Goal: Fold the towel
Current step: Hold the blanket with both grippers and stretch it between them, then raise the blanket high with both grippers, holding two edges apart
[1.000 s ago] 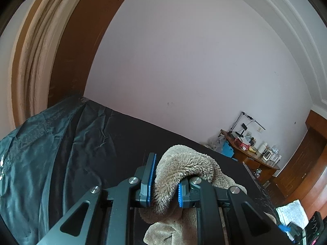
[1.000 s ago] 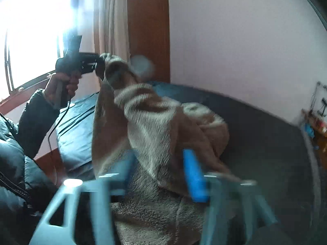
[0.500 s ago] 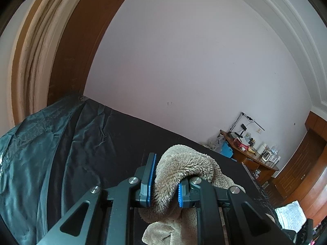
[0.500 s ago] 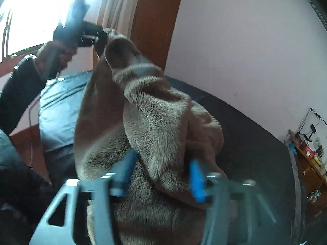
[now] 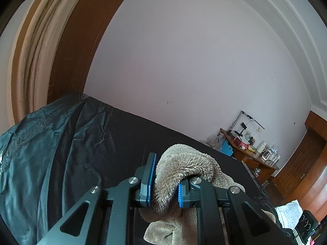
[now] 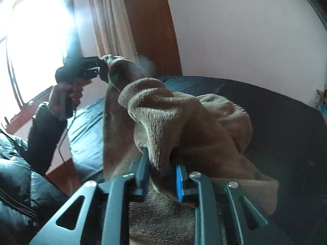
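Observation:
A fluffy beige towel [image 5: 184, 163] hangs above a bed with a dark sheet [image 5: 92, 143]. My left gripper [image 5: 163, 181] is shut on a thick corner of it, the blue pads pressing into the pile. In the right wrist view that same gripper [image 6: 100, 69] holds the towel [image 6: 163, 112] up at the top left, gripped by a hand. My right gripper [image 6: 161, 175] has a rolled fold of the towel between its blue pads, which press its sides; its jaws are opening. The rest of the towel drapes down onto the bed [image 6: 286, 122].
A person's dark padded sleeve [image 6: 45, 132] fills the left of the right wrist view, in front of a bright window [image 6: 36, 40]. A curtain [image 5: 30, 61] and brown wood panel stand at the bed's head. A cluttered desk [image 5: 251, 153] sits far right.
The right gripper's jaws have narrowed from wide apart onto a fold of the towel, and its view has shifted and rolled. The left gripper has kept still with its corner.

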